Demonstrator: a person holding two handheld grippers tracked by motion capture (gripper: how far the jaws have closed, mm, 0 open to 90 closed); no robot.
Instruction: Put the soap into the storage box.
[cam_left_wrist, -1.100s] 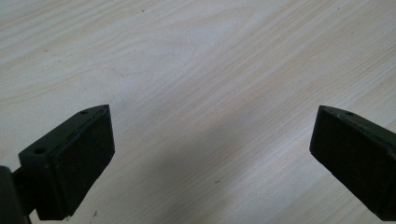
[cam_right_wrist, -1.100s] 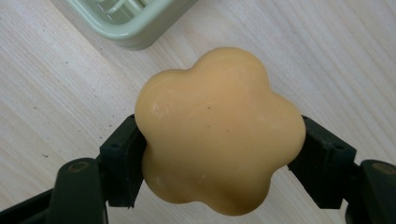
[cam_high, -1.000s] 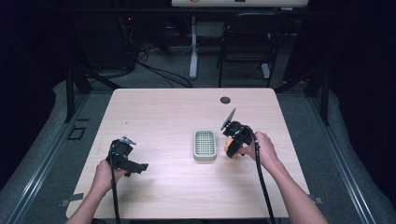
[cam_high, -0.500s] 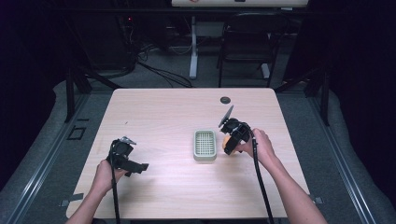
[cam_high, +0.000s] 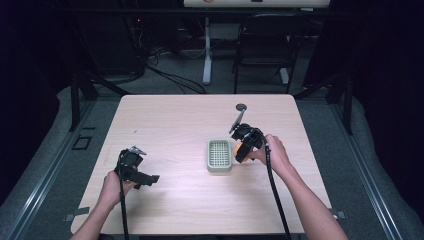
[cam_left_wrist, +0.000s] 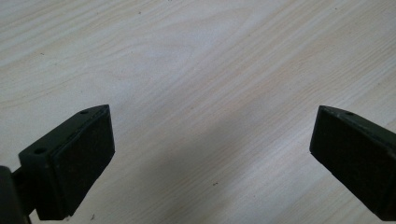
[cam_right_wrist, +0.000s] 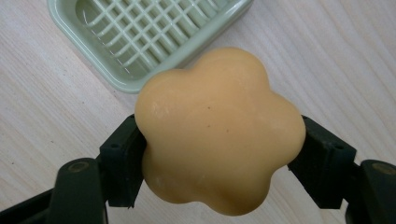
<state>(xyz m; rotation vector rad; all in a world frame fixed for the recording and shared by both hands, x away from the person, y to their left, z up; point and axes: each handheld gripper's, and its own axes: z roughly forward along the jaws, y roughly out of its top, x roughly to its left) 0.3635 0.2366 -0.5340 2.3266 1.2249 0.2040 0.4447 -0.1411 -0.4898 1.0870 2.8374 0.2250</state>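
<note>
The right gripper (cam_right_wrist: 219, 154) pinches an orange flower-shaped soap (cam_right_wrist: 218, 135) between its jaws, held just beside the green soap dish (cam_high: 219, 155); the left gripper (cam_left_wrist: 210, 154) rests over the table (cam_high: 175, 125), jaws spread wide.

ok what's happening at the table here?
A person holds tongs in each hand. The right tongs are clamped on an orange flower-shaped soap, held just beside the green soap dish, which is empty with its grid bare. The soap is not yet in the dish. The left tongs sit open over bare table at the near left, holding nothing. Likely next: the soap goes into the dish.
</note>
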